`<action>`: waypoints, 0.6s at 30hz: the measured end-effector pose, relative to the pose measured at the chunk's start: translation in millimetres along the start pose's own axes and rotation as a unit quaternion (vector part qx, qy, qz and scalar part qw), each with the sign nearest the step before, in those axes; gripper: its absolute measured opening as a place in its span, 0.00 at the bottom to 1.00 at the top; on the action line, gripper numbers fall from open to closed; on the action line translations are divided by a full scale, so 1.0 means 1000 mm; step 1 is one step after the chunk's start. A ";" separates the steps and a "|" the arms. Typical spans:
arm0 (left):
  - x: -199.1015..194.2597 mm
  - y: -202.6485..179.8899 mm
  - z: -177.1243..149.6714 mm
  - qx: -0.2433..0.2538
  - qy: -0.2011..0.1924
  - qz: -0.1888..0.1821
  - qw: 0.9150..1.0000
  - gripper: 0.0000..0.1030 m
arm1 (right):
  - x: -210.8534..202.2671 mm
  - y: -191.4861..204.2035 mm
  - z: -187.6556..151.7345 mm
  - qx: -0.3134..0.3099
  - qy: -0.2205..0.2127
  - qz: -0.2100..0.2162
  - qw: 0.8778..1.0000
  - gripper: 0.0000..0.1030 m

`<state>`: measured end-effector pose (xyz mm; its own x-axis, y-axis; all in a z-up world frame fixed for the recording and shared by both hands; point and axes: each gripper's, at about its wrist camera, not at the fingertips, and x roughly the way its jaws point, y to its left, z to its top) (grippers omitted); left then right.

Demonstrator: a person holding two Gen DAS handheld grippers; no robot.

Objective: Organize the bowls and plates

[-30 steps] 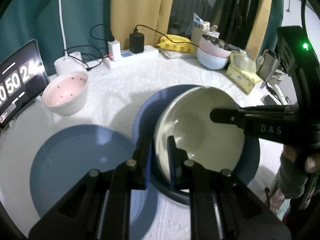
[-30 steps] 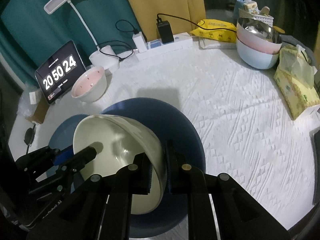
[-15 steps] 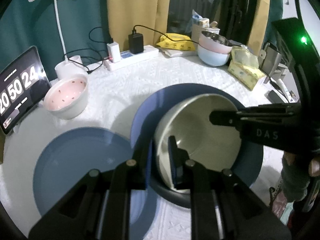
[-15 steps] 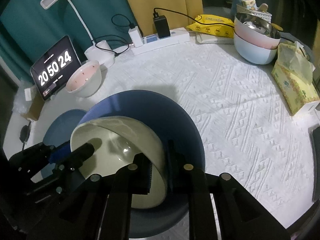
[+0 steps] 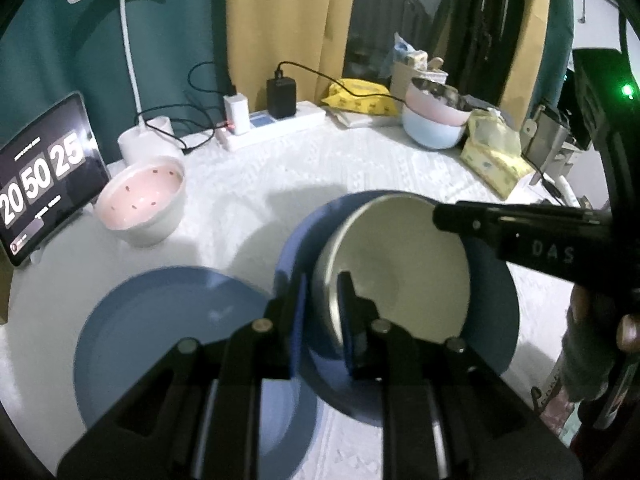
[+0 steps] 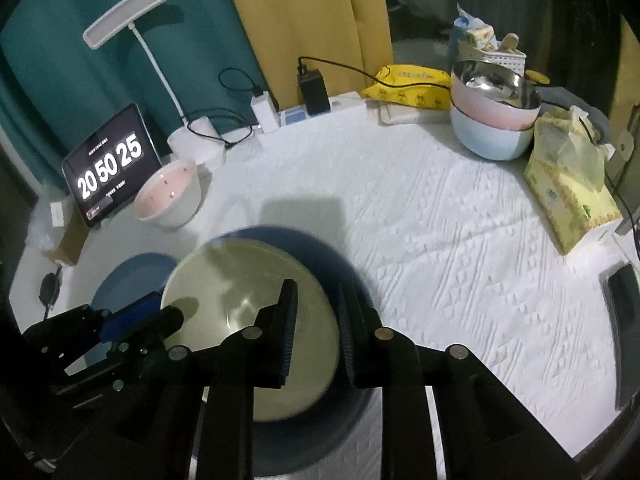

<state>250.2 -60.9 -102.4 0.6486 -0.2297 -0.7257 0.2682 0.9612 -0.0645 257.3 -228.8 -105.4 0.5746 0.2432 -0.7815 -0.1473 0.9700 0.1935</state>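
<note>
Resting in blue bowl, cream bowl, glossy, plain, round

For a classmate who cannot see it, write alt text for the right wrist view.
The right gripper has been opening its fingers astride the cream bowl's rim; the bowl sits in a dark blue bowl on a white tablecloth. The left gripper holds the opposite rim.

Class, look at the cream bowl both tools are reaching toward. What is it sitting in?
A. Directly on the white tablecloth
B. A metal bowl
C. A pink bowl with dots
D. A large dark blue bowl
D. The cream bowl rests inside the large dark blue bowl, whose rim circles it in both wrist views.
</note>
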 end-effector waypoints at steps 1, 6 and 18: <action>0.000 0.000 0.001 -0.001 0.000 0.001 1.000 0.17 | 0.000 0.001 0.001 -0.003 -0.001 0.001 1.000 0.21; 0.005 0.001 0.009 -0.002 -0.005 0.002 1.000 0.17 | 0.003 0.007 0.007 -0.021 -0.012 0.007 1.000 0.21; 0.025 -0.006 0.014 0.012 0.007 0.003 1.000 0.17 | 0.030 0.006 0.014 -0.051 0.023 0.019 0.998 0.10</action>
<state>275.0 -74.5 -110.6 0.6404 -0.2208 -0.7356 0.2817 0.9586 -0.0425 284.8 -215.5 -119.7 0.5295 0.2761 -0.8021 -0.2498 0.9544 0.1636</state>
